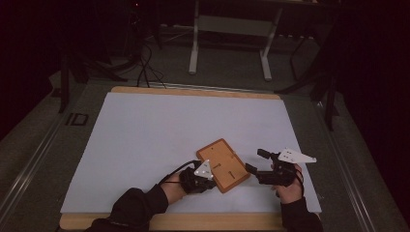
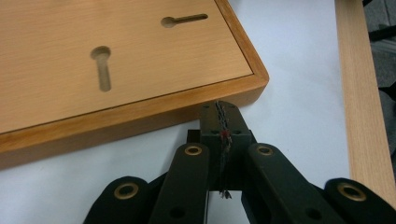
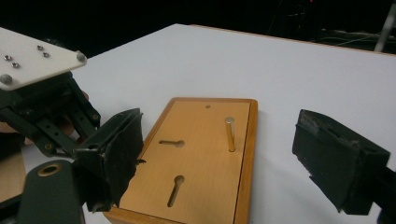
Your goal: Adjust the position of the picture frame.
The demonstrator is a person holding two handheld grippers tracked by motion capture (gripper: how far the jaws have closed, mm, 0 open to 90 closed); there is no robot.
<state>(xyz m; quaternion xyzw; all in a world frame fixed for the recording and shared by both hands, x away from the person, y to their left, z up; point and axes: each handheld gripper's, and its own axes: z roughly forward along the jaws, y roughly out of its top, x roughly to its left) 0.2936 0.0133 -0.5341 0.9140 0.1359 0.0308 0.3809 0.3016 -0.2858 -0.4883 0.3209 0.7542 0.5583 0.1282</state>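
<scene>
Wooden board (image 1: pixel 223 165) lay flat on the white sheet (image 1: pixel 159 135), near its front edge, right of centre. Left gripper (image 1: pixel 209 182) sat against the board's near-left edge, tips touching the rim. Right gripper (image 1: pixel 252 162) sat just right of the board, apart from it. A metal pin (image 3: pixel 229 134) stood upright in the board beside two keyhole slots (image 3: pixel 173 166).

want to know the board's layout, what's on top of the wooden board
A small brass-coloured pin stands upright on the wooden board, beside two keyhole-shaped slots and a tiny hole near the far edge. What lies under the board is covered.
</scene>
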